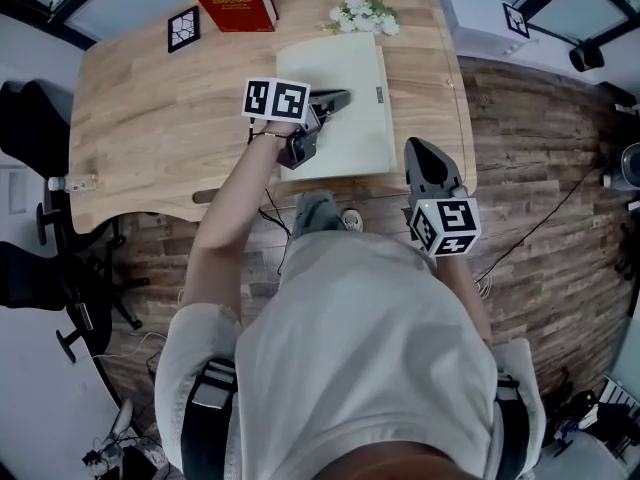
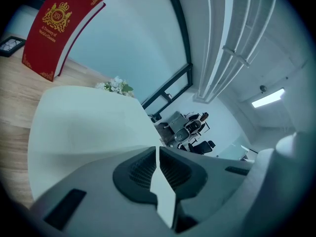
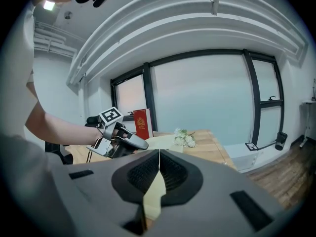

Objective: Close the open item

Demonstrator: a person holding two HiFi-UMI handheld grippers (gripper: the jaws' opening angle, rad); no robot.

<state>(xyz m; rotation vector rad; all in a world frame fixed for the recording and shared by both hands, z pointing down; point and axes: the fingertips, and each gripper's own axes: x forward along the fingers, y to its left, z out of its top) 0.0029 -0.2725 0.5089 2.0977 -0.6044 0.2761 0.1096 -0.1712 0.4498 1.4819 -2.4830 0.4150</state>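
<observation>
Top centre of the head view, the pale folder point(image 1: 350, 138) lay on the wooden surface point(image 1: 140, 118), with the left claw point(image 1: 343, 96) over its cover. The left gripper view showed that claw pressed together and empty. The right gripper view showed the right claw point(image 3: 159, 157) likewise pressed together, well below the folder. An off-centre push might skid the folder toward the flowers point(image 1: 365, 13).

A light wooden table point(image 1: 140, 118) with a curved front edge stands on a dark wood-plank floor point(image 1: 540, 168). Black office chairs point(image 1: 30, 118) sit at its left. Tall black-framed windows point(image 3: 212, 98) line the wall, and a ceiling strip light point(image 2: 269, 98) glows overhead.
</observation>
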